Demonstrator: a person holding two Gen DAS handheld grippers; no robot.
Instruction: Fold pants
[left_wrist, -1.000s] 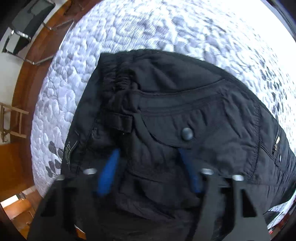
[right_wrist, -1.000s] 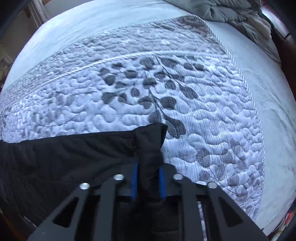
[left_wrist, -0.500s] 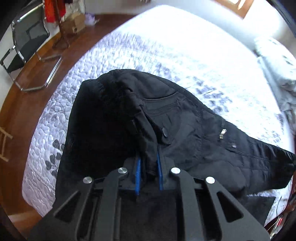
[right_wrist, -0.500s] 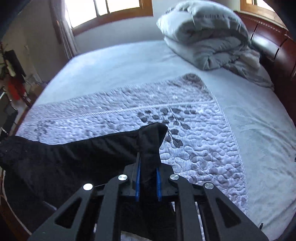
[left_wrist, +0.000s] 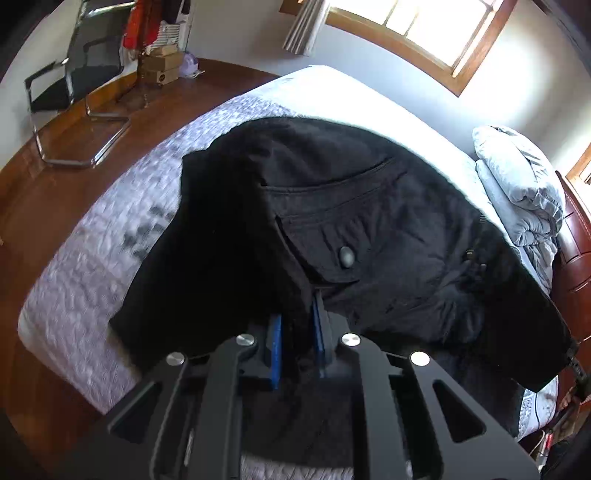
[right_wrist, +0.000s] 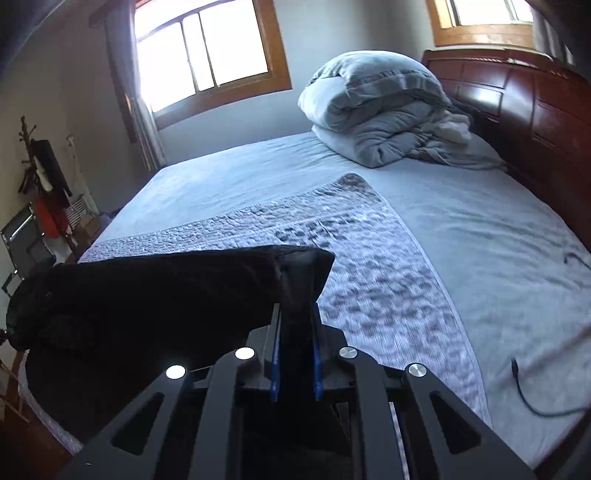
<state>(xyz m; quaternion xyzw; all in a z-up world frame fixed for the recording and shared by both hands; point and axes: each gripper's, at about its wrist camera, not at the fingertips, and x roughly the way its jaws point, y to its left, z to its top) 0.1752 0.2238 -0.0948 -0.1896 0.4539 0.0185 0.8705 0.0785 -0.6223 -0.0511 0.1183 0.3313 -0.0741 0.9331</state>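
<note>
In the left wrist view, your left claw (left_wrist: 296, 341) is clenched on a fold of the black pants (left_wrist: 369, 236). The blue pads (left_wrist: 275, 349) squeeze the cloth near the pocket with the round button (left_wrist: 346, 256). The pants hang above the bed (left_wrist: 85, 266), spreading toward 12 and 3 o'clock. A chair (left_wrist: 74, 88) stands on the wood floor at 10 o'clock.

In the right wrist view, your right claw (right_wrist: 295, 354) is clenched on the end of a pant leg (right_wrist: 303, 280). The pants (right_wrist: 147, 295) stretch toward 9 o'clock, over the quilt (right_wrist: 388, 295). A bundled grey blanket (right_wrist: 376, 110) sits at 1 o'clock by the headboard (right_wrist: 535, 107). A black cable (right_wrist: 535, 398) lies on the sheet at 3 o'clock.
</note>
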